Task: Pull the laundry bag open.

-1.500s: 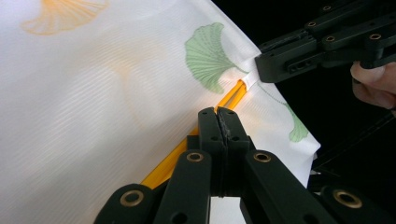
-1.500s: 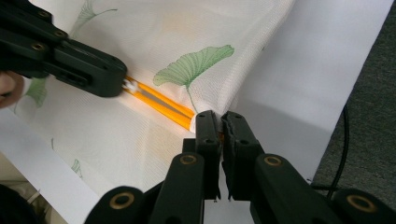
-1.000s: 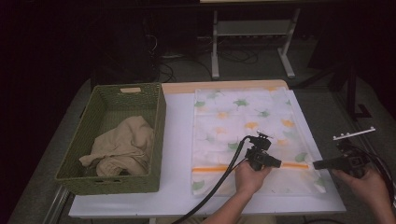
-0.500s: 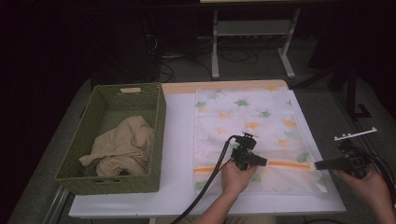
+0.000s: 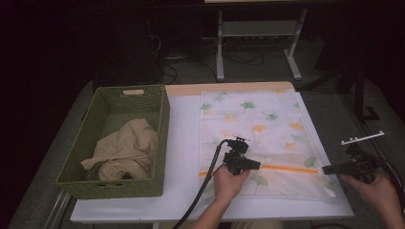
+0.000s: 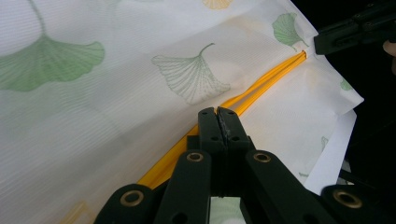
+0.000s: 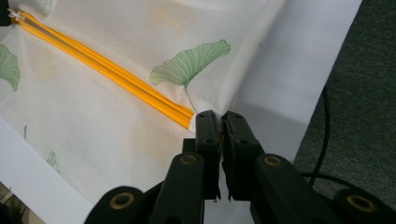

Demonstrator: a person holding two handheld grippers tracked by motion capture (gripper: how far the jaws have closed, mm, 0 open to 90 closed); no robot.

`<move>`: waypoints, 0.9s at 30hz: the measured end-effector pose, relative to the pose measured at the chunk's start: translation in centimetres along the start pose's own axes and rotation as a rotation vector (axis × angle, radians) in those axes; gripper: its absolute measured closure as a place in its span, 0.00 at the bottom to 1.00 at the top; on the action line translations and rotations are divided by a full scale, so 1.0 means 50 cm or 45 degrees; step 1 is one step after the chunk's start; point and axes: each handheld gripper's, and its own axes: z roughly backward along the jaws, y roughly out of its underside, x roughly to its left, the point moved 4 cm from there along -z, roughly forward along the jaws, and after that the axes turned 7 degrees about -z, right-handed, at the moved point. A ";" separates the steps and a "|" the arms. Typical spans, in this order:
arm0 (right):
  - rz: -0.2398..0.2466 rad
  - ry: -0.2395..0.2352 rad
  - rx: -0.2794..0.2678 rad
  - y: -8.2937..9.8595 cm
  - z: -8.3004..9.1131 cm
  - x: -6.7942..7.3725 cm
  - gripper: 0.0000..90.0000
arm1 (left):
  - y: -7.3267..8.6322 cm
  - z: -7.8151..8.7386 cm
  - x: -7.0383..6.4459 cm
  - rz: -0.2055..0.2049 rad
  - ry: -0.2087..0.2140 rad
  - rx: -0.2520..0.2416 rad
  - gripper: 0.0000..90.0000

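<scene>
1. I take the mesh bag (image 5: 258, 138) as my landmark. It lies flat on the white sheet (image 5: 184, 143) covering the table, printed with green and orange leaves.
2. An orange zipper (image 5: 286, 169) runs across the bag near the edge closest to me. In the left gripper view it appears as a double orange line (image 6: 261, 86).
3. My left gripper (image 5: 249, 164) sits over the bag at the left part of the zipper. Its jaws are pressed together on the zipper line (image 6: 218, 116). I cannot tell whether they pinch the slider or the fabric.
4. My right gripper (image 5: 329, 169) sits at the bag's right edge, level with the zipper. Its jaws (image 7: 219, 122) are nearly together, clamping the bag's corner where the zipper ends (image 7: 189, 116).
5. A black cable (image 5: 200, 191) trails from the left gripper toward the near table edge, left of the bag.
6. A green woven basket (image 5: 160, 143) stands left of the bag, apart from it.
7. A beige cloth (image 5: 126, 150) lies crumpled inside the basket.
8. Beyond the bag's far edge the wooden table rim (image 5: 186, 89) is exposed.
</scene>
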 end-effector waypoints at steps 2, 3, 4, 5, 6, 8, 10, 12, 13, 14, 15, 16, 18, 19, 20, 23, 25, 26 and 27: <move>0.000 0.003 0.001 0.000 0.000 0.000 0.94 | 0.003 0.007 0.004 -0.002 -0.011 -0.002 1.00; 0.000 0.004 0.002 0.000 0.001 0.001 0.94 | 0.006 0.012 0.007 0.000 -0.014 -0.004 1.00; 0.000 0.005 0.002 0.000 0.000 0.001 0.94 | 0.008 0.016 0.009 0.002 -0.016 -0.003 1.00; 0.000 0.006 0.002 0.000 0.000 0.001 0.94 | 0.010 0.019 0.011 0.008 -0.020 -0.006 1.00; -0.001 0.004 0.002 0.000 0.000 0.001 0.94 | 0.013 0.026 0.015 0.000 -0.030 -0.003 1.00; 0.000 0.007 0.001 0.000 0.001 0.001 0.94 | 0.017 0.035 0.020 0.002 -0.037 -0.009 1.00; -0.001 0.004 -0.002 0.000 0.002 0.001 0.94 | 0.020 0.040 0.023 0.007 -0.040 -0.012 1.00; 0.000 0.006 -0.006 0.000 0.002 0.001 0.94 | 0.026 0.048 0.028 0.012 -0.048 -0.017 1.00; 0.001 0.008 -0.002 0.000 0.002 0.001 0.94 | 0.028 0.051 0.029 0.014 -0.051 -0.018 1.00; 0.002 0.011 -0.002 0.000 0.002 0.001 0.94 | 0.030 0.055 0.030 0.015 -0.055 -0.022 1.00; 0.002 0.011 -0.003 0.000 0.002 0.001 0.94 | 0.031 0.058 0.031 0.014 -0.057 -0.023 1.00; 0.003 0.011 -0.006 0.000 0.002 0.001 0.94 | 0.035 0.067 0.034 0.013 -0.060 -0.028 1.00; 0.004 0.012 -0.007 0.000 0.002 0.001 0.94 | 0.037 0.071 0.035 0.012 -0.063 -0.030 1.00; 0.007 0.012 -0.009 0.000 0.002 0.002 0.94 | 0.039 0.077 0.037 0.016 -0.066 -0.033 1.00; 0.005 0.020 -0.009 -0.001 0.003 0.002 0.94 | 0.043 0.084 0.042 0.022 -0.076 -0.040 1.00; 0.004 0.018 -0.013 -0.001 0.003 0.001 0.94 | 0.052 0.098 0.050 0.037 -0.084 -0.052 1.00; 0.002 0.021 -0.013 -0.001 0.003 0.001 0.94 | 0.058 0.110 0.055 0.031 -0.101 -0.059 1.00; 0.000 0.023 -0.012 -0.001 0.003 0.001 0.94 | 0.060 0.114 0.057 0.035 -0.103 -0.066 1.00; 0.001 0.020 -0.012 -0.001 0.003 0.000 0.94 | 0.064 0.121 0.060 0.038 -0.104 -0.074 1.00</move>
